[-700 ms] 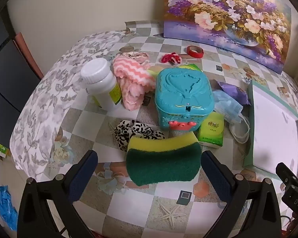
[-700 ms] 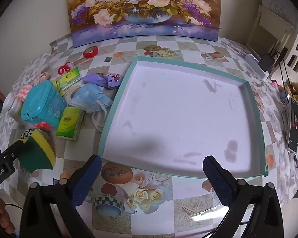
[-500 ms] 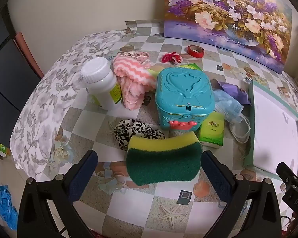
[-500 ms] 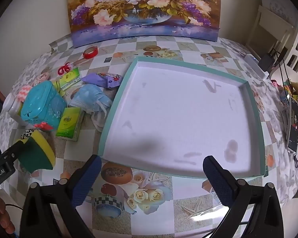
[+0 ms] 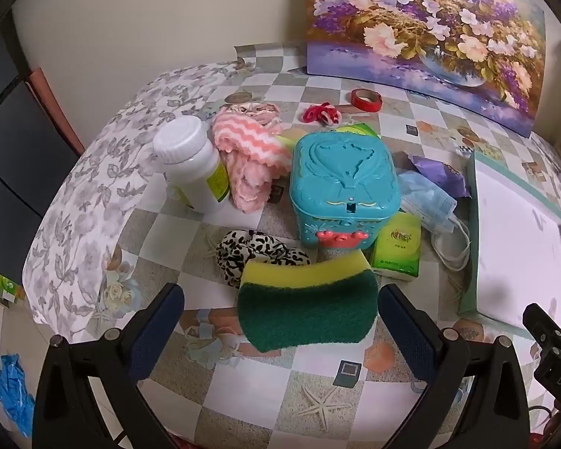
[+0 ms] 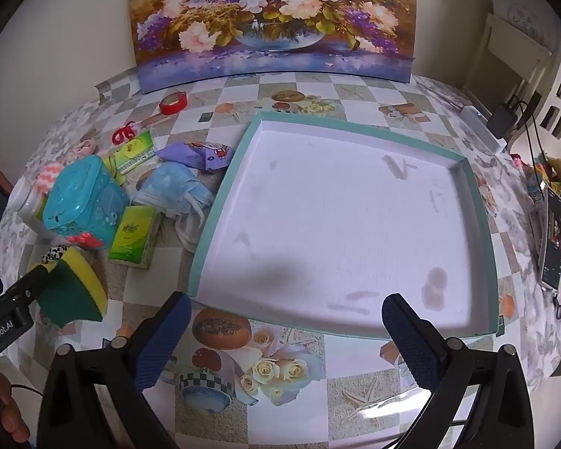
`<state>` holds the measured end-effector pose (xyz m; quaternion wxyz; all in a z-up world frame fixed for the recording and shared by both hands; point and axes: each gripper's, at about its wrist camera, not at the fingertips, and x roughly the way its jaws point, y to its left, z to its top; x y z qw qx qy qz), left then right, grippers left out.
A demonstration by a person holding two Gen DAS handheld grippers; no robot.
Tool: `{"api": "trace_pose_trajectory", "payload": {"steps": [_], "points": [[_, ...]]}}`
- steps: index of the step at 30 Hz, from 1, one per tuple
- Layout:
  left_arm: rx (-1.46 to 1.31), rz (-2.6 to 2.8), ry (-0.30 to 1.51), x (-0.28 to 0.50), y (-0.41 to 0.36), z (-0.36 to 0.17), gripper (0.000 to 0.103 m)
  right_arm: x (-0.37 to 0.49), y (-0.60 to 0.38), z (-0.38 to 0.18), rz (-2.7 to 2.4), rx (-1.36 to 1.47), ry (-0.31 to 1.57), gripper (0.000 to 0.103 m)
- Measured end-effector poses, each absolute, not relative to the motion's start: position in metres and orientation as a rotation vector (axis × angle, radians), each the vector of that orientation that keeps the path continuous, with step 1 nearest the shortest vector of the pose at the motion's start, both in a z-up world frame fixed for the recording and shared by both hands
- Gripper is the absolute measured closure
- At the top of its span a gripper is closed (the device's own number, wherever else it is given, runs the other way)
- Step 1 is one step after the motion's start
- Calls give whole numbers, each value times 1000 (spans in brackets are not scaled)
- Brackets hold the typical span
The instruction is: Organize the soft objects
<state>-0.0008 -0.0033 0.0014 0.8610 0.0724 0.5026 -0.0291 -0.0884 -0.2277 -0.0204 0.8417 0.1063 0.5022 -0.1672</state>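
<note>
White-lined and teal-rimmed, the tray (image 6: 478,220) holds nothing and lies at the right of the table, the clutter beside it to the left. Next in size, the sponge (image 5: 306,305), yellow foam under a green scouring face, lies between the spread jaws of the left gripper (image 5: 280,312), untouched. It looks light and squashy; pinching its two short ends should work. The right gripper (image 6: 286,323) hangs released before the tray.

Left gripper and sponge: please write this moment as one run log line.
left gripper: open, around sponge | right gripper: open, over tray edge | tray: nothing inside
</note>
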Motion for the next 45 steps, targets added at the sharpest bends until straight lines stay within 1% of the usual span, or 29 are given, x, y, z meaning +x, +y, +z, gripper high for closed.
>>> {"api": "trace_pose_trajectory", "payload": {"steps": [45], "points": [[116, -35, 1083, 2, 1, -2, 0, -90, -226, -18, -351, 224, 1054, 0]]}}
